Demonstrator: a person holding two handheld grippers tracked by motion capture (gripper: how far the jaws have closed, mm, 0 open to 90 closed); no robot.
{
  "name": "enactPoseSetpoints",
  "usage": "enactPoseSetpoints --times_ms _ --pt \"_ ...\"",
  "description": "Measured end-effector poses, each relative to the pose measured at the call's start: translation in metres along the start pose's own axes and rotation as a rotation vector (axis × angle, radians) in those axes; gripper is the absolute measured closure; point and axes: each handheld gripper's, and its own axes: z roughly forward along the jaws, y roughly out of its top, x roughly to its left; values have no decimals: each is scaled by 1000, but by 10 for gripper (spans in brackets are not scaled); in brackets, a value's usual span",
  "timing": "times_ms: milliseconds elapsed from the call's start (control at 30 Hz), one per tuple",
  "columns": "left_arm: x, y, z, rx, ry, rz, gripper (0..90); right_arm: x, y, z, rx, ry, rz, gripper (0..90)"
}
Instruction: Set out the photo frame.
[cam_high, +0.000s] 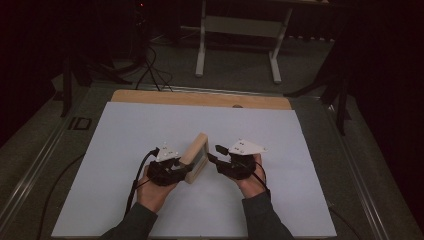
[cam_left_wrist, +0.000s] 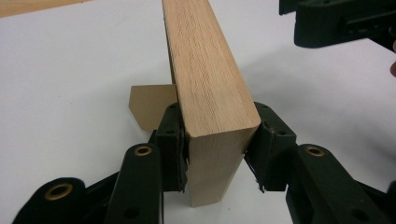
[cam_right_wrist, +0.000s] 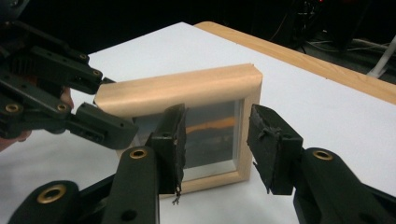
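A light wooden picture frame (cam_high: 195, 157) stands upright on the white sheet (cam_high: 125, 140), its glass front toward my right gripper. My left gripper (cam_high: 186, 167) is shut on the near end of the frame (cam_left_wrist: 205, 70), one pad on each face. A brown back-stand flap (cam_left_wrist: 149, 105) pokes out behind the frame. My right gripper (cam_high: 214, 154) hovers just in front of the glass (cam_right_wrist: 210, 135). In the right gripper view its jaws (cam_right_wrist: 217, 140) stand apart with nothing between them, and the left gripper (cam_right_wrist: 93, 107) clamps the frame's left end.
The sheet lies on a wooden tabletop whose bare far edge (cam_high: 200, 98) shows beyond it. A white-legged stand (cam_high: 237, 25) and dark cables (cam_high: 150, 70) are on the floor behind the table. A person's two sleeves come in at the bottom.
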Motion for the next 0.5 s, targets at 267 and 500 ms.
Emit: enactPoseSetpoints --times_ms 267,500 --pt "-3 0 0 4 4 36 606 -3 1 -1 -17 -13 9 584" --pt "-9 1 1 13 15 82 606 -4 6 -3 -34 -19 4 686"
